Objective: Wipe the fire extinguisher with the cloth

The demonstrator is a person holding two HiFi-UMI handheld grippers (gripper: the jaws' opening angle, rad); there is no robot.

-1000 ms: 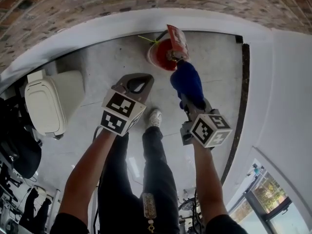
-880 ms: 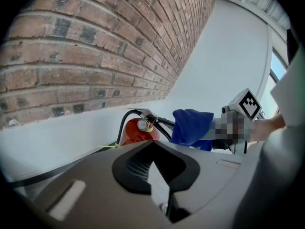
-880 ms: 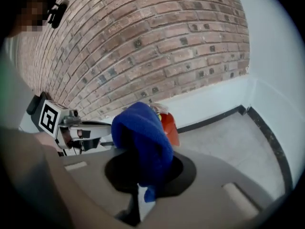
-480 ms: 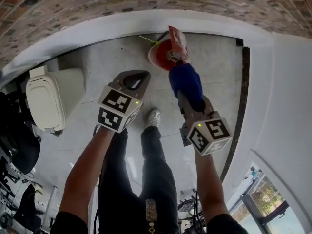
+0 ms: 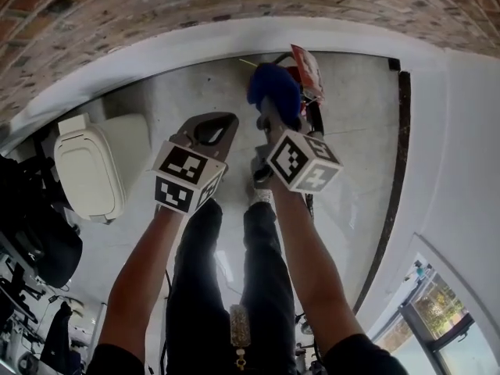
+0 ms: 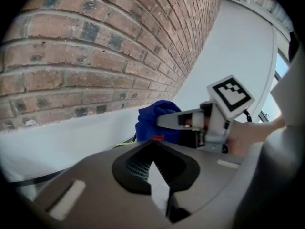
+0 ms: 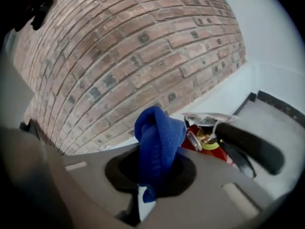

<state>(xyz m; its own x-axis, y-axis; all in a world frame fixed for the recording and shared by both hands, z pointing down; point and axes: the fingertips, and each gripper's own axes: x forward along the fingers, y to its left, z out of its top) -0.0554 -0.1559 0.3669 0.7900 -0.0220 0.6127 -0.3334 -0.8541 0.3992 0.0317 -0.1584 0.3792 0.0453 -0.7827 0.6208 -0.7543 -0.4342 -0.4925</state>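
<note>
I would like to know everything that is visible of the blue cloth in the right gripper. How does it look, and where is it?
The blue cloth is a soft, finely ribbed fabric of deep blue, bunched into a rounded fold. The right gripper pinches its lower end between its jaws, so the bundle stands up past the tips. It is held in the air before the brick wall, just beside the head of the red fire extinguisher; whether it touches the extinguisher cannot be told.
</note>
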